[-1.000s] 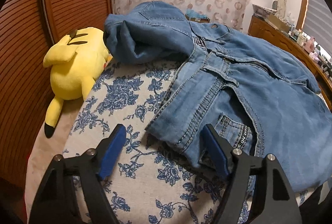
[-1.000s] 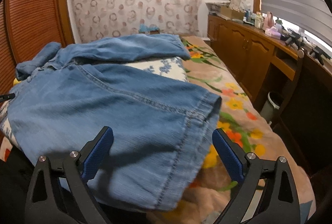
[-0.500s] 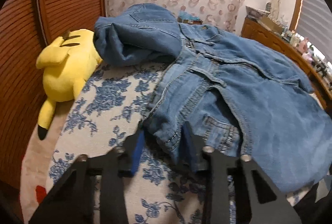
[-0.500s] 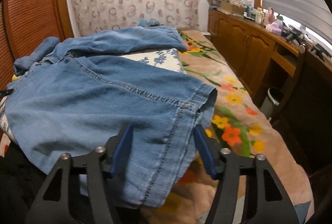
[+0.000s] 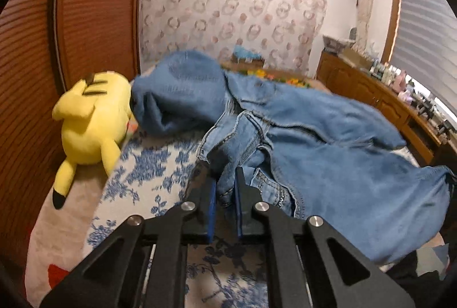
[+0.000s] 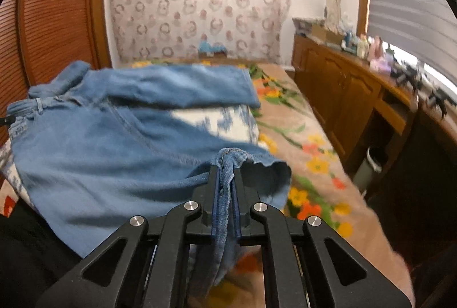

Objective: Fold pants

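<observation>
Now both clamped: left gripper (image 5: 224, 188) pinching waistband corner of jeans (image 5: 328, 165), right gripper (image 6: 225, 179) pinching hem of near leg (image 6: 228, 158), denim bunched between pads. A sec ago wide apart w/ cloth lying flat; since then shut and lifted, near edge now up off blue-floral pillow (image 5: 148, 173). Means grasp done, ready to carry near leg over. Rest of jeans sprawled across bed; far leg (image 6: 177, 85) stretched toward curtain. Beyond, yellow plush (image 5: 91, 122) by wardrobe, touching crumpled seat end.
</observation>
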Demonstrator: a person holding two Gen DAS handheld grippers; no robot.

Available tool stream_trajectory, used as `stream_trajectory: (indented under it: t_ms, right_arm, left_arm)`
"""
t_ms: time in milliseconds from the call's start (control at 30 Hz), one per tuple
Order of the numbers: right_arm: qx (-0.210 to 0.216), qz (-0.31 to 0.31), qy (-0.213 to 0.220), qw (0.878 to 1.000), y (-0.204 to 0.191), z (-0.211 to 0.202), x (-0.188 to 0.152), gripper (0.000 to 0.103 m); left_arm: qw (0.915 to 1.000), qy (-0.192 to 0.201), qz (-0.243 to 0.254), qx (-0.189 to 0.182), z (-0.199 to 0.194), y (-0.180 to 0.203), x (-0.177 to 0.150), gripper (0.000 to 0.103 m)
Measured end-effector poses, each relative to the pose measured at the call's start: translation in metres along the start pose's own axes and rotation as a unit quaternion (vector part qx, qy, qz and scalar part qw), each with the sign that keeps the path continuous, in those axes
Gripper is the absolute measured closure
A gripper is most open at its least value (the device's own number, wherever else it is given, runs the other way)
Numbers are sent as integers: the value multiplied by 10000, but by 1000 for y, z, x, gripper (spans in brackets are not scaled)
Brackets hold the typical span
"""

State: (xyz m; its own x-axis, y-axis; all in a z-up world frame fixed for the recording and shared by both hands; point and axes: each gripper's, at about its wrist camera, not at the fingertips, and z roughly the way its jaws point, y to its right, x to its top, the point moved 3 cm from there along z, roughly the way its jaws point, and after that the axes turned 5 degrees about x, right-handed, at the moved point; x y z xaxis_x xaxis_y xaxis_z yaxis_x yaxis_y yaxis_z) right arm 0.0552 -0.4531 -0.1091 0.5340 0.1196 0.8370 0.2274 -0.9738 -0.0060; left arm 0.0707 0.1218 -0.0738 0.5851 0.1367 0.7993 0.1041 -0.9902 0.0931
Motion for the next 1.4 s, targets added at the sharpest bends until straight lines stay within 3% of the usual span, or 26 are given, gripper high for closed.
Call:
stream_trajectory:
  t_ms: [300, 467, 667, 733, 767, 800, 1100, 1400]
  right_arm:
    - [366, -612, 719, 9949, -46, 0, 88, 99]
    - [670, -762, 581, 9931, -73, 39, 105, 99]
    - [1032, -732, -166, 9918, -85, 97, 88, 99]
    - [1021, -652, -321, 9921, -82, 100, 80, 82]
    - [1007, -613, -338, 9925, -78, 96, 78, 67]
    - [1003, -566, -307, 9929, -73, 90, 75, 65]
    - [744, -177, -591, 9953, -27, 53, 26, 63]
    - [900, 8, -947, 9914, -23, 55, -6, 63]
  left_arm:
    - [9996, 218, 147, -113, -25, 6, 14, 97]
    - [9998, 57, 151, -63, -17, 6, 6, 96]
    - [9997, -118, 201, -13, -6, 10, -6, 96]
    - [9997, -160, 202, -7, -3, 10, -8, 96]
    - [9997, -171, 201, -5, -2, 10, -10, 96]
    - [9996, -180, 199, -4, -2, 10, -10, 96]
    - [9995, -240, 210, 20, 1, 11, -13, 96]
    - [9993, -288, 202, 95, 5, 10, -15, 96]
